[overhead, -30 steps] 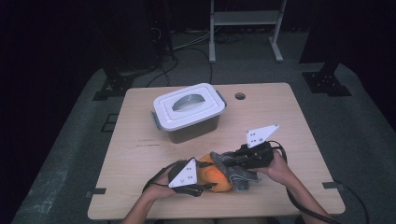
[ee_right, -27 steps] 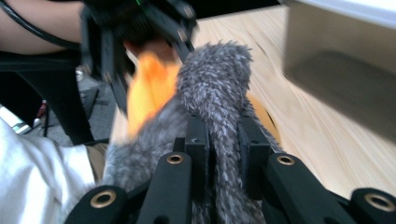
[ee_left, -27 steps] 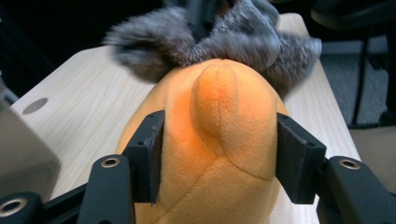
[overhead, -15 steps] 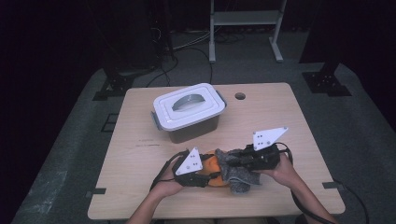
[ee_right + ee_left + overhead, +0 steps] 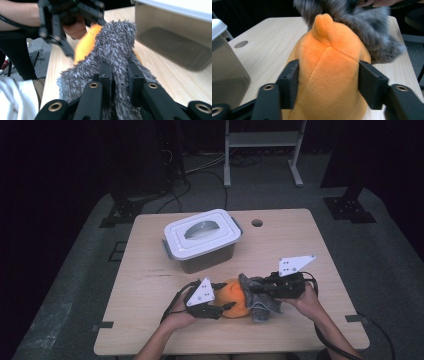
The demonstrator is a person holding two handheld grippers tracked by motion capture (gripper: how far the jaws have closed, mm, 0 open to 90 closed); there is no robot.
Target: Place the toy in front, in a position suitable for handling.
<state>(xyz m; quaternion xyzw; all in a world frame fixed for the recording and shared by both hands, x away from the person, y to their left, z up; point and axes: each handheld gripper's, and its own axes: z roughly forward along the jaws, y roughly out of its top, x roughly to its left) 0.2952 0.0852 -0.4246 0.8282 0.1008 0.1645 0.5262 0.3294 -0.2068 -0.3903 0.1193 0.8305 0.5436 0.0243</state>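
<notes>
Two hand-held grippers work one soft bundle at the near edge of the table (image 5: pixel 320 245), in front of the lidded bin (image 5: pixel 202 240), which serves as landmark throughout.

Left of the bundle, in front of the bin and slightly to its left: the left hand-held gripper (image 5: pixel 220 309) grasps the orange plush toy (image 5: pixel 235 302). In the left gripper view its jaws stand either side of the plush body (image 5: pixel 327 75), pads pressed into the pile, about half spread.

Centre, straight in front of the bin: the orange plush lies on the table, well apart from the bin. The grey fuzzy cloth (image 5: pixel 257 297) touches its right end and drapes partly over it.

Right of the bundle, in front of the bin and to its right: the right hand-held gripper (image 5: pixel 265 292) is clenched on a fold of the grey cloth. The right gripper view shows the jaws nearly together with the shaggy fabric (image 5: pixel 117 55) pinched between them, orange showing beyond.

Progress, as a judgement: both grips are set, so the take-hold step is done. The cloth and plush are not yet separated or wrapped; which of the two is meant I cannot tell. The bin's lid (image 5: pixel 200 229) is on, handle flat, clasps apparently down. Nothing is stowed yet; if the bin is the destination, opening it remains.
</notes>
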